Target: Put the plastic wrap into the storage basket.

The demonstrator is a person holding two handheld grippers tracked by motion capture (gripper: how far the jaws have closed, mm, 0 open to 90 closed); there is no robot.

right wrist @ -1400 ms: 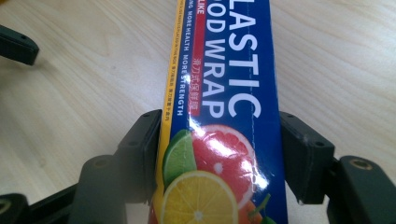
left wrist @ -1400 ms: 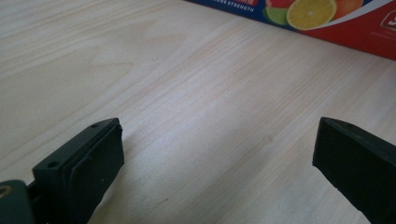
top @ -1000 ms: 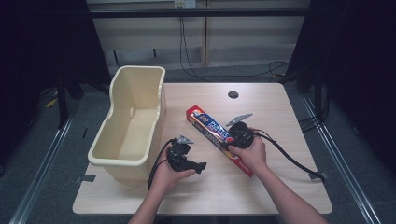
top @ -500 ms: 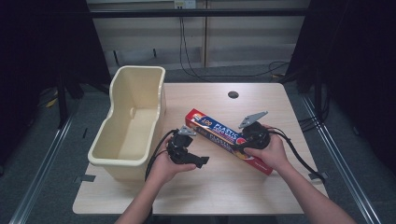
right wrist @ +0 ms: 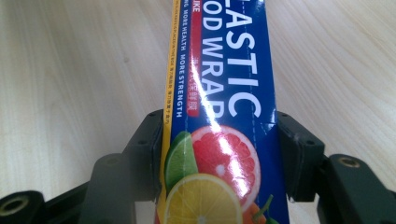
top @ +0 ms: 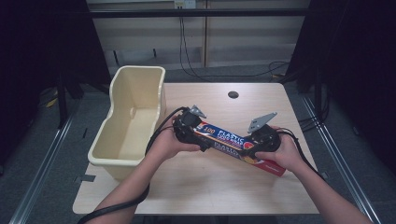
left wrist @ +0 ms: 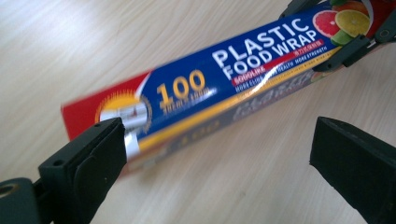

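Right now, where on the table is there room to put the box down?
Bare wood lies along the near table edge, below both hands, and at the far side around the round hole. The middle is crowded with the plastic wrap box and both tongs; the tub takes the left.

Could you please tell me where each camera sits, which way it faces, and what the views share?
High view: above the person's side, facing forward and down on the table, tub and both forearms.
Left gripper view: rides the left claw, jaws wide, facing the food wrap box.
Right gripper view: rides the right claw, shut on that box.
Shared: all three show the box; the left gripper view also shows the right claw.
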